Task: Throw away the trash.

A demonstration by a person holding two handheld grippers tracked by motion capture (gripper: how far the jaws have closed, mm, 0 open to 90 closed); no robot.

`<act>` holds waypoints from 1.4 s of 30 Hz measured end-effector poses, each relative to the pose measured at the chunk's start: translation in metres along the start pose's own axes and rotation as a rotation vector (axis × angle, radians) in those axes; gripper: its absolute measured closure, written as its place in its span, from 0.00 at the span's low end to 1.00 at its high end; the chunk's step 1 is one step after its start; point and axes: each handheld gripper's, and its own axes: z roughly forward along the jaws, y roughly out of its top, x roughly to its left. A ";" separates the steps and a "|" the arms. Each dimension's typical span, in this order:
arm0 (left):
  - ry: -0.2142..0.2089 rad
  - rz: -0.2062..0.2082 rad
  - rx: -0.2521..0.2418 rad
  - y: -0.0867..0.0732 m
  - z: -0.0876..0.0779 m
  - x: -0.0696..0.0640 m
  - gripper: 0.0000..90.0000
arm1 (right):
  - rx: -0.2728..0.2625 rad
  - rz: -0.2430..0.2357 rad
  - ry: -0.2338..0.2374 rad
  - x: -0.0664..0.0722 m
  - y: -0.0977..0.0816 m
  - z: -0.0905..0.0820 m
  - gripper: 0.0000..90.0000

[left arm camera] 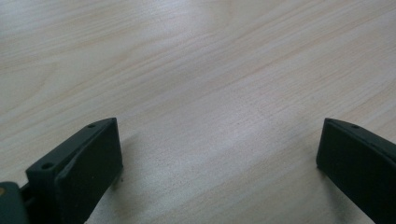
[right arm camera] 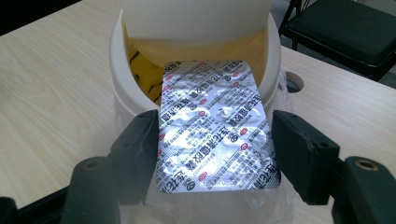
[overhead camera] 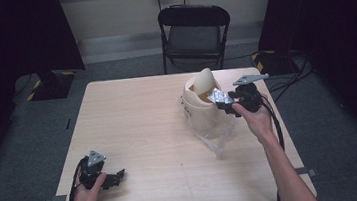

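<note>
A silver foil blister pack (right arm camera: 215, 126) with red and black print lies flat between my right gripper's (right arm camera: 215, 140) jaws, which are shut on its long edges. Its far end reaches over the rim of a small cream bin (right arm camera: 119, 84), under the tilted swing lid (right arm camera: 196, 18). From above, the right gripper (overhead camera: 223, 102) holds the pack (overhead camera: 218, 96) at the bin's (overhead camera: 200, 113) right side. My left gripper (overhead camera: 119, 176) rests on the table near its front left corner. Its jaws stand wide open over bare wood (left arm camera: 219, 158), nothing between them.
A clear plastic liner (overhead camera: 213, 139) spills from the bin onto the wooden table (overhead camera: 133, 115). Yellow wrapping (right arm camera: 140, 70) lies inside the bin. A black folding chair (overhead camera: 194, 33) stands behind the table's far edge.
</note>
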 end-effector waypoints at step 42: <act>0.001 0.003 0.000 0.000 0.000 0.000 0.00 | -0.019 0.018 0.010 0.000 0.026 0.041 0.42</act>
